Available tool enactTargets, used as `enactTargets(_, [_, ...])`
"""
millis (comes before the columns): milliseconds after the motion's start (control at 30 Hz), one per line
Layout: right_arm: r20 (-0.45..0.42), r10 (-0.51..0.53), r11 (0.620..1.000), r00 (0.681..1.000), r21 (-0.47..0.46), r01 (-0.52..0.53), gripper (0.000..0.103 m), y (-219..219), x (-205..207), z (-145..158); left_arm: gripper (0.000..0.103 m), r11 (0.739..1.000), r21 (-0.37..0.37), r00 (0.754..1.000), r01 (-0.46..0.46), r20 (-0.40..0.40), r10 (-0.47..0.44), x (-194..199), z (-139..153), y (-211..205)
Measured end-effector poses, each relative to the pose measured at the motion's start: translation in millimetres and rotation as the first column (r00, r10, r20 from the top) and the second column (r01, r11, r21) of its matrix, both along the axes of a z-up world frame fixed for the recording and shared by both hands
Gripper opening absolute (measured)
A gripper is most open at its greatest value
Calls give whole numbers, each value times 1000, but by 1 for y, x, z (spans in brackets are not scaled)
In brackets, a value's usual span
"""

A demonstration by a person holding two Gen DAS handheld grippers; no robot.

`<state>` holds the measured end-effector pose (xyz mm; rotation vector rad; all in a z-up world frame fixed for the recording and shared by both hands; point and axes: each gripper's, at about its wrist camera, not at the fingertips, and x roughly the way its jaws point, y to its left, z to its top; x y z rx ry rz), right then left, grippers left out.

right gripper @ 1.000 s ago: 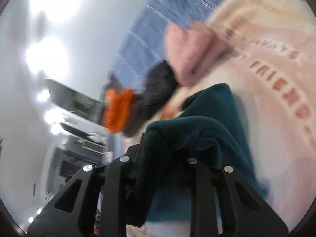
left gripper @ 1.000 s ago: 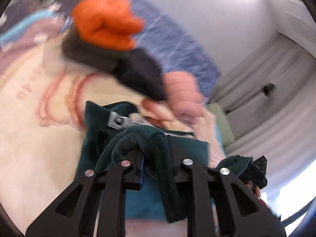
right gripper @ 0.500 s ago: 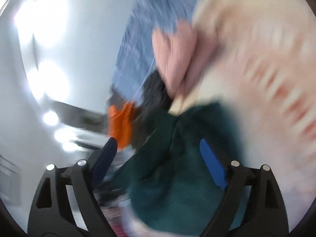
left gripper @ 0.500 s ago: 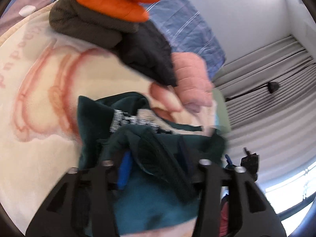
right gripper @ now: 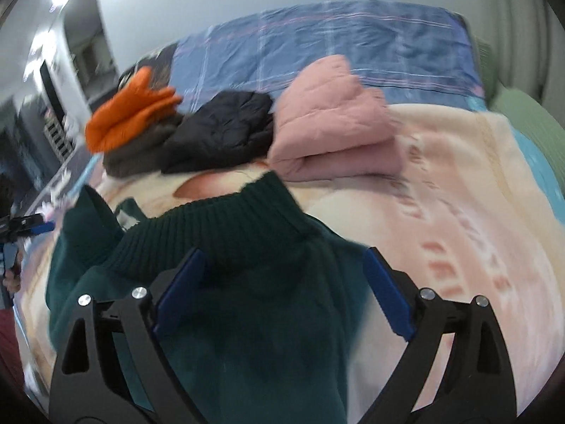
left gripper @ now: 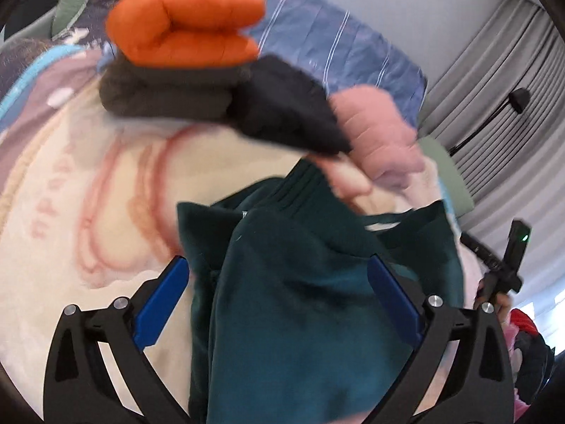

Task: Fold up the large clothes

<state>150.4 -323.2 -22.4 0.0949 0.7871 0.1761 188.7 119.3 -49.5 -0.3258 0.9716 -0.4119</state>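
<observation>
A dark green sweater [left gripper: 310, 300] lies folded on the cream blanket [left gripper: 70, 194], its ribbed hem [right gripper: 219, 233] on top. My left gripper [left gripper: 279, 296] is open, its blue pads wide apart above the sweater, holding nothing. My right gripper [right gripper: 282, 289] is also open over the same sweater [right gripper: 229, 335], empty. The right gripper also shows at the right edge of the left wrist view [left gripper: 508, 268].
Folded jackets lie in a row behind the sweater: orange [right gripper: 130, 113] on a brown one [right gripper: 141, 152], black [right gripper: 226, 127], pink [right gripper: 335, 123]. A blue striped quilt [right gripper: 335, 42] lies beyond. Grey curtains [left gripper: 494, 70] hang at the right.
Both grippers were shut on the sweater's fabric a second ago. They have opened wide and let it go, and the sweater now lies on the blanket.
</observation>
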Motion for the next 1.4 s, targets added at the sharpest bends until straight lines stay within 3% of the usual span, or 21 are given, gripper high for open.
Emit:
enactTargets(100, [-23,33,999,999,-35,-34,87,14,21,-4,91,998,-29,998,58,3,-58,19,-15,-16])
enactTargets(133, [-26,46,998,999,-46,-47,54,17,25,-5,86,997,-31,997,71,18,-71,24,-17,-23])
enactTargets(167, [-29,40,996,999,-83,-42,29,21,29,-7,60,997,-17,996,70,54,-69,28,-17,-28])
enactTargets(200, [-26,28,995,999,-91,-30,15,20,28,-5,37,999,3,996,48,68,-49,30,-17,-29])
enactTargets(233, [2,10,999,1000,-46,-10,14,14,24,-1,19,1000,12,999,-8,38,7,33,-19,-26])
enactTargets(333, [99,-67,997,993,36,64,12,-5,-3,23,16,983,-111,989,-148,7,150,19,-10,0])
enactTargets(433, [166,-132,987,977,110,115,12,-30,-31,48,16,985,-83,976,-150,144,161,1,10,10])
enactTargets(467, [157,-135,989,978,78,125,12,-31,-28,47,16,987,-60,975,-147,157,155,2,11,7])
enactTargets(533, [83,-146,989,986,-17,148,13,-20,-7,29,17,986,84,982,-142,136,129,19,-5,-16])
enactTargets(600, [-40,-173,967,984,-198,162,17,-1,25,-16,21,933,331,987,-139,123,103,35,-40,-45])
enactTargets(667, [-112,-195,944,974,-292,155,23,10,43,-59,29,873,464,986,-149,135,97,40,-64,-58])
enactTargets(733, [-83,-216,930,973,-320,179,32,13,41,-64,37,860,480,983,-174,140,120,37,-60,-55])
enactTargets(767, [-45,-249,914,967,-340,220,54,11,36,-54,46,848,498,982,-181,138,129,36,-57,-52])
enactTargets(800, [-11,-273,906,962,-339,253,64,7,30,-46,50,832,523,981,-186,145,128,34,-55,-48])
enactTargets(867, [18,-299,921,954,-255,294,62,-4,12,-23,55,827,531,980,-187,157,120,28,-51,-40])
enactTargets(933, [36,-328,929,944,-167,329,57,-8,-11,0,55,846,494,976,-201,179,127,19,-40,-29])
enactTargets(1000, [87,-262,959,961,-85,270,56,7,-38,25,55,852,471,966,-229,219,139,5,-24,-26])
enactTargets(1133, [149,-37,996,988,-73,48,60,66,-69,43,52,825,466,925,-320,344,164,-23,20,-38])
enactTargets(1200, [150,2,998,989,-63,8,61,83,-70,42,51,866,391,907,-313,394,151,-39,42,-46])
enactTargets(1300, [115,45,999,992,-34,-41,71,107,-60,22,51,928,326,920,-180,391,41,-56,47,-72])
enactTargets(1400, [-89,34,995,995,-93,-42,89,125,-24,-47,51,889,454,957,-60,281,-78,-47,-2,-111])
